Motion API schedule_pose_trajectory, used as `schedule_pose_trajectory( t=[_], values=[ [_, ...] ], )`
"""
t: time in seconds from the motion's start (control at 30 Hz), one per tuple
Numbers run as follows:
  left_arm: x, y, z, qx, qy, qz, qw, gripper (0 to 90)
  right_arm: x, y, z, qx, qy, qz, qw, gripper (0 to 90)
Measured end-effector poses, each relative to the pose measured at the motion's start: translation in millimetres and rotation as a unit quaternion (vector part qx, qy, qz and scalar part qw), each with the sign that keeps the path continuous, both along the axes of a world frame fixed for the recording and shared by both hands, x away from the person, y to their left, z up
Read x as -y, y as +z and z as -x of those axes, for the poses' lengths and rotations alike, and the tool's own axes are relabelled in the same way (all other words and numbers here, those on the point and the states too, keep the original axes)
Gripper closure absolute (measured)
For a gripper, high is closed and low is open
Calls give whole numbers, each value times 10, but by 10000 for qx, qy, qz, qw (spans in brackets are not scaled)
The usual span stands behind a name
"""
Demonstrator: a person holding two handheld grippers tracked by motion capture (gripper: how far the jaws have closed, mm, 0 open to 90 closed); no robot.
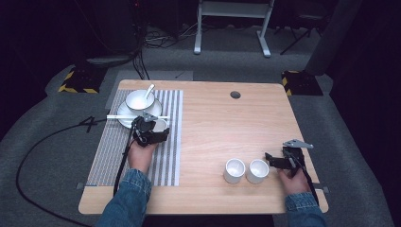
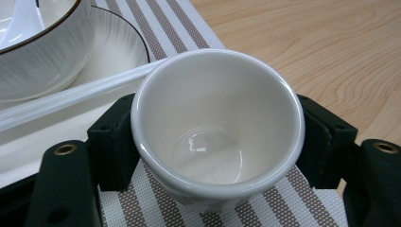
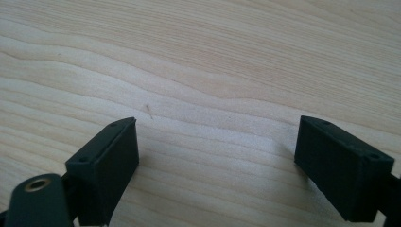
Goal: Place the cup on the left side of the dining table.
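Two grippers: left gripper (image 2: 208, 142) clenched on a small white ceramic cup (image 2: 217, 125) over the grey striped placemat (image 2: 156, 28), its base hidden, just beside the white saucer (image 2: 120, 47) and chopstick (image 2: 71, 99). Right gripper (image 3: 217, 156) released over bare wooden table (image 3: 213, 56), open room around.

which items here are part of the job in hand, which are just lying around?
In the job:
- left gripper, shut on the white cup
- striped placemat under it

Lying about:
- two white cups near the open right gripper
- bowl with spoon, on a plate
- white chopsticks across the plate
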State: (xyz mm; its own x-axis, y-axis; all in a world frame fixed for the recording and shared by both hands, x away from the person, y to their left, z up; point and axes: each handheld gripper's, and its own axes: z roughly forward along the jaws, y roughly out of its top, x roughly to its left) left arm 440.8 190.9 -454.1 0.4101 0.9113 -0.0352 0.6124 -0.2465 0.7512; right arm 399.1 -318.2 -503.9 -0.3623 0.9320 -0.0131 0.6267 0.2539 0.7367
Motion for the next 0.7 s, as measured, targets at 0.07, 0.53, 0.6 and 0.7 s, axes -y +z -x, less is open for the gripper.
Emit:
schedule_pose_trajectory(
  t=[0.07, 0.53, 0.6, 0.7],
  values=[
    [1, -15, -4, -4, 16, -11, 10000, 271, 0, 0, 0, -1, -1, 0, 10000, 144],
    [-93, -187, 5, 65, 54, 84, 9999, 263, 0, 0, 0, -2, -1, 0, 10000, 144],
    [-92, -167, 6, 134, 60, 122, 9998, 213, 0, 0, 0, -1, -1, 0, 10000, 144],
    [-90, -136, -6, 153, 214, 77, 9996, 187, -1, 0, 0, -4, -5, -4, 10000, 144]
  ],
)
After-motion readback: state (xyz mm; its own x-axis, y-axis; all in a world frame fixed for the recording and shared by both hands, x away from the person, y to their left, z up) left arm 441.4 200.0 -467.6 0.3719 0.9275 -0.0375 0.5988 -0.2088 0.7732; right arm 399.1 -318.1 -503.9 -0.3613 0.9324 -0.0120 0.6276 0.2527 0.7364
